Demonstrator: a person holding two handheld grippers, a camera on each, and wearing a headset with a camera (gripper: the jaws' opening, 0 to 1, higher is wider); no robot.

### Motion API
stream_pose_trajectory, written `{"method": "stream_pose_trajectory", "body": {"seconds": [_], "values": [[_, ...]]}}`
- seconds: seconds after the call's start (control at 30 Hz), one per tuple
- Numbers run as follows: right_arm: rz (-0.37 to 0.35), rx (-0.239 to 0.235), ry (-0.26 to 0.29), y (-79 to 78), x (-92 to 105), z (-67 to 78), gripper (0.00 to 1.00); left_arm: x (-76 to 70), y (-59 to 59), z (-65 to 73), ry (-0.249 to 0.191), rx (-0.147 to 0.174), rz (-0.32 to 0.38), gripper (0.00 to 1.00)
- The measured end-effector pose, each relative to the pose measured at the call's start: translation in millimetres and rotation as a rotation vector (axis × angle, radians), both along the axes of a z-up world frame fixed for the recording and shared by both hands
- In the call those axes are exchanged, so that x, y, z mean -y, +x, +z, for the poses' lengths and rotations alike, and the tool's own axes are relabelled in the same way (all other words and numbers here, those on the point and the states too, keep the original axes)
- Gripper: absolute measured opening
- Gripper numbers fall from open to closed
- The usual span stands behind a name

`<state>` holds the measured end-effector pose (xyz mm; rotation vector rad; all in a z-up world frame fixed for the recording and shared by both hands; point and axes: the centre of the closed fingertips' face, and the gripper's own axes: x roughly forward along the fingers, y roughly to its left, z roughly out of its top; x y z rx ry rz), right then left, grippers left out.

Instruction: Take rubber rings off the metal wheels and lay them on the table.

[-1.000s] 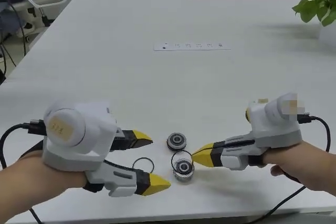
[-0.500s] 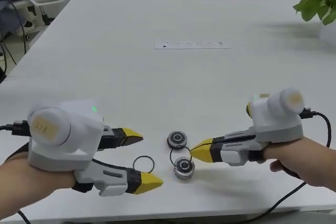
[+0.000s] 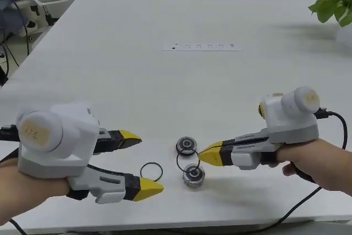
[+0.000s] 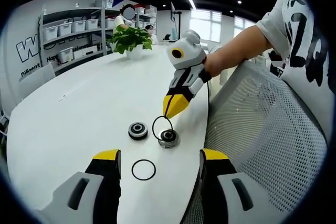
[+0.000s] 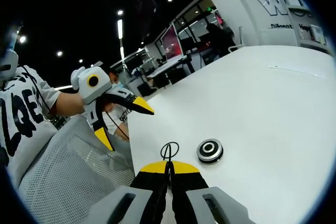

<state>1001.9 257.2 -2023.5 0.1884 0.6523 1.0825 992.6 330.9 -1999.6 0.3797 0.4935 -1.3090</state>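
The left gripper [image 3: 140,162] gapes wide, one loose rubber ring [image 3: 150,170] flat on the table [image 3: 165,92] between its jaws. Rightward sit two metal wheels, the far wheel [image 3: 186,146] and the near wheel [image 3: 193,175]. The right gripper [image 3: 206,155] pinches a second ring [image 3: 186,160] at the near wheel. The right gripper view catches one wheel [image 5: 210,150], the left gripper view both.

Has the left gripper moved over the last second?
Yes. In the head view the left gripper has pulled back leftward, away from the near wheel, which kept its place.
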Motion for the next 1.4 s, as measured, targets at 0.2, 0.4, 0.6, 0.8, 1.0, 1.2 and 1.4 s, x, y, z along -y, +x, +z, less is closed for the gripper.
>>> {"method": "stream_pose_trajectory", "body": {"seconds": [0.2, 0.4, 0.6, 0.8, 1.0, 1.2, 1.4], "values": [[0.009, 0.005, 0.003, 5.0, -4.5, 3.8, 0.00, -3.8, 0.3, 1.7, -0.003, 0.002, 0.009, 0.61], [0.020, 0.001, 0.010, 5.7, -12.7, 8.0, 0.00, -9.3, 1.6, 4.0, -0.004, 0.010, 0.020, 0.63], [0.028, 0.004, 0.019, 7.6, -21.7, 11.7, 0.00, -14.9, 3.3, 5.7, -0.010, 0.013, 0.038, 0.66], [0.034, 0.002, 0.030, 8.0, -32.6, 13.2, 0.00, -19.2, 5.5, 7.2, -0.017, 0.018, 0.054, 0.69], [0.040, -0.003, 0.033, 8.8, -40.7, 10.7, 0.00, -23.1, 7.7, 7.7, -0.019, 0.021, 0.070, 0.72], [0.037, -0.013, 0.037, 11.2, -47.8, 7.5, 0.00, -26.8, 9.8, 8.8, -0.025, 0.022, 0.090, 0.77], [0.041, -0.018, 0.034, 11.7, -56.3, 4.1, 0.00, -31.4, 10.8, 8.8, -0.026, 0.021, 0.101, 0.81]]}}
